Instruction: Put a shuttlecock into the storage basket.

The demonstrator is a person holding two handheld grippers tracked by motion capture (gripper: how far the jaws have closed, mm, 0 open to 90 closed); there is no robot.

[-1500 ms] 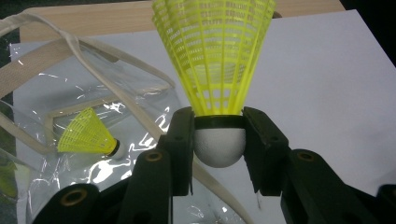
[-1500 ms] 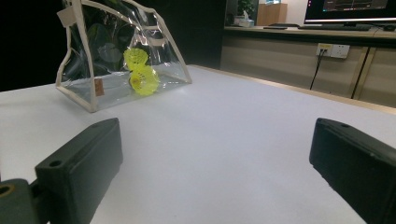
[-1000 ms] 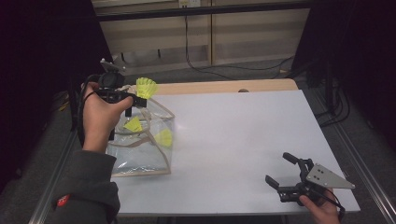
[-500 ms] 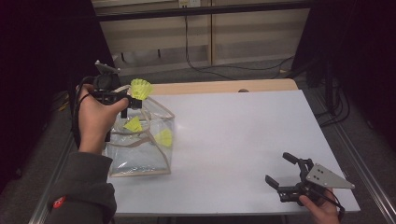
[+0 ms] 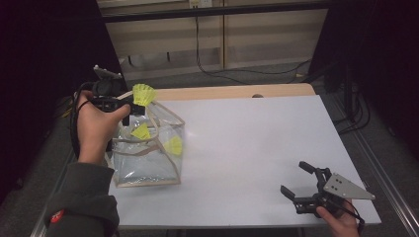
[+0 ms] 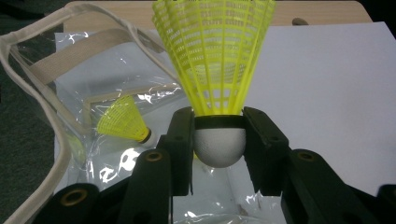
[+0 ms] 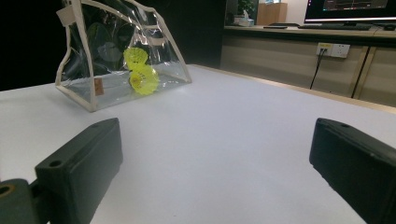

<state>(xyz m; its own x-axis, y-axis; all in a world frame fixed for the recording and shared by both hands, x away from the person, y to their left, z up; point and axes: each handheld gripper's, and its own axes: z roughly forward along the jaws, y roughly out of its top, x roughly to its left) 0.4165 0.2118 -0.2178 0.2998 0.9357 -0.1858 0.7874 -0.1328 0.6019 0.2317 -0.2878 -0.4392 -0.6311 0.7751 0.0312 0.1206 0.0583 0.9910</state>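
High view: my left tongs clamp a yellow shuttlecock just above the back rim of the clear bag, which stands at the left edge of the white surface. Two more shuttlecocks sit inside the bag. My left hand comes up along the bag's left side, wrist bent so the tongs point across the bag's mouth, roughly level. The right tongs rest well away from the bag, at the near right corner, jaws spread with nothing between them.

Left gripper view: both jaws squeeze the white cork head, skirt fanning upward. Bag opening and tan strap lie below and left of it, one loose shuttlecock inside. To do it well, I'd say move the cork over the middle of the bag's mouth, clear of the strap, lower it inside, then release so it doesn't bounce off the rim.

Right gripper view: jaws wide apart, empty; the bag stands far off beyond them, two yellow shuttlecocks inside. That hand looks parked low and level on the surface.
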